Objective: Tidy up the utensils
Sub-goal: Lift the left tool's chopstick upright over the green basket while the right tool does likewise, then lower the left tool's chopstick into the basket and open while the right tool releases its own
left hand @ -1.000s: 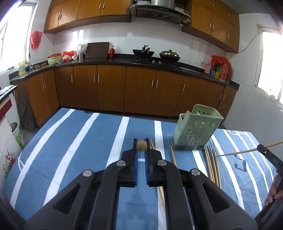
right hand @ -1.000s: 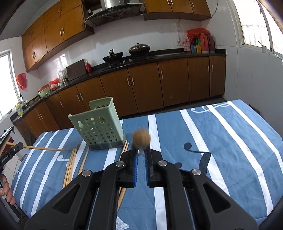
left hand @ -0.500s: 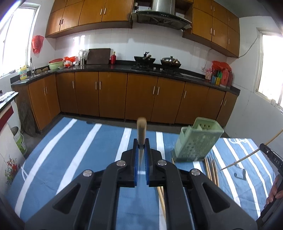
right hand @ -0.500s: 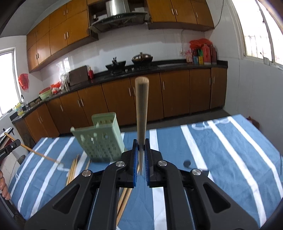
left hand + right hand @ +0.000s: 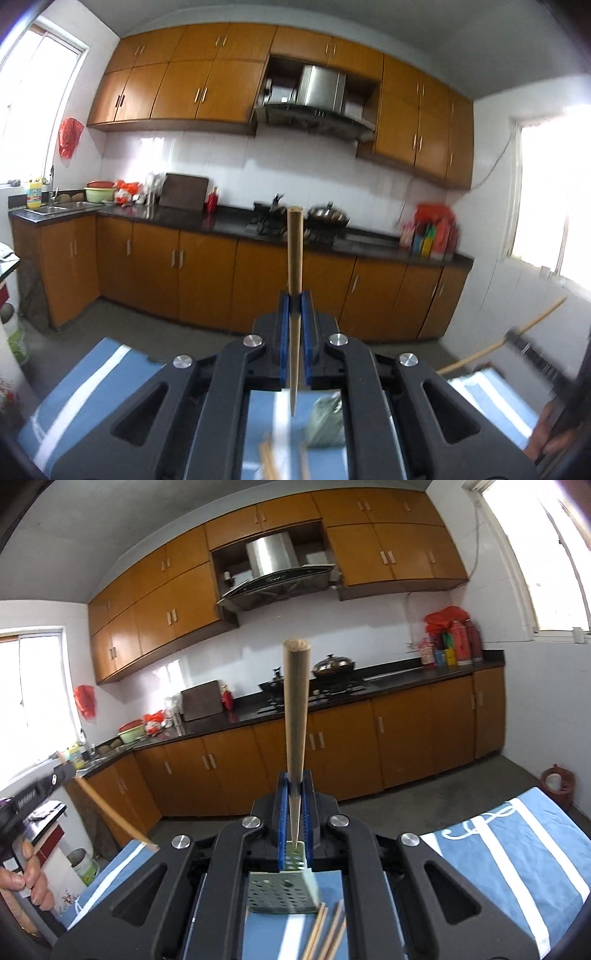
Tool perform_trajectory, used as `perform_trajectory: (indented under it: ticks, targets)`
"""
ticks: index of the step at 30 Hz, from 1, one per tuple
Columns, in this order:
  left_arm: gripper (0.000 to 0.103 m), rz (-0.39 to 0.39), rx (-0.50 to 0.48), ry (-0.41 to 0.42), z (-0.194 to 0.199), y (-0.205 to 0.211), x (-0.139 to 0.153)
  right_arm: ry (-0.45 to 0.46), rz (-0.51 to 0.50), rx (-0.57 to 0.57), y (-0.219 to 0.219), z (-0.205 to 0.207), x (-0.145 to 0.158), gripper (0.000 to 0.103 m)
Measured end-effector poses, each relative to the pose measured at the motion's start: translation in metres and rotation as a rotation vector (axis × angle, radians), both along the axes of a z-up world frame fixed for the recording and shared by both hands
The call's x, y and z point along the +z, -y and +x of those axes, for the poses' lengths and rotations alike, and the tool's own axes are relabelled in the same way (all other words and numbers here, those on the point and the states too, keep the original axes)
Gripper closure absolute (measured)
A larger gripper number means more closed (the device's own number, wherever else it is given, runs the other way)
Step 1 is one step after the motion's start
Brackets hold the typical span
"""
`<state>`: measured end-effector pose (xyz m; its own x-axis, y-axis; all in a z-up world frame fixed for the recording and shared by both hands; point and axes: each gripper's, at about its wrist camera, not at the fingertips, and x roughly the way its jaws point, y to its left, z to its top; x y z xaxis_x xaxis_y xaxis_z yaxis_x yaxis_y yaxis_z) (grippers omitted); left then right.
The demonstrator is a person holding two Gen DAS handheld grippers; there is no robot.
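Note:
My left gripper point(image 5: 294, 301) is shut on a wooden chopstick point(image 5: 295, 254) that stands upright, thick end up, thin tip down between the arms. My right gripper point(image 5: 294, 778) is shut on a second wooden chopstick point(image 5: 295, 709), also upright. Below the right gripper sits the green perforated utensil holder point(image 5: 282, 891) on the blue striped tablecloth point(image 5: 498, 864), with loose chopsticks point(image 5: 328, 930) beside it. In the left wrist view the holder point(image 5: 325, 421) and loose chopsticks point(image 5: 271, 461) show blurred between the arms. Both grippers are high above the table.
Each view shows the other gripper at its edge with its chopstick: at the right point(image 5: 517, 338) and at the left point(image 5: 44, 786) with a hand point(image 5: 26, 871). Brown kitchen cabinets point(image 5: 207, 273) and a stove counter point(image 5: 325, 690) lie behind. A bucket point(image 5: 556, 782) stands on the floor.
Both grippers rose well above the table and tilted up toward level. The held chopsticks swung from pointing at the camera to standing upright. The holder dropped low in both views.

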<state>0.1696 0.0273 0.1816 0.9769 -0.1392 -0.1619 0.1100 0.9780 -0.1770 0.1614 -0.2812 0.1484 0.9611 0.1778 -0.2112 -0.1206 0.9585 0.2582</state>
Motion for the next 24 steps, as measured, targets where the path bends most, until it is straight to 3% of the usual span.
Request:
perform_trajectory:
  ticks: [7, 14, 22, 24]
  targets:
    - [0.095, -0.038, -0.022, 0.018, 0.031, 0.039, -0.005, -0.082, -0.065, 0.043, -0.023, 0.028, -0.009, 0.095]
    - [0.095, -0.033, -0.053, -0.056, 0.059, 0.06, -0.04, -0.185, -0.054, 0.052, -0.022, 0.053, -0.031, 0.095]
    - [0.095, 0.005, -0.069, -0.136, 0.078, 0.067, -0.07, -0.237, -0.059, 0.067, -0.029, 0.063, -0.044, 0.094]
    - [0.093, 0.005, -0.068, -0.14, 0.077, 0.064, -0.072, -0.237, -0.06, 0.065, -0.029, 0.062, -0.043, 0.086]
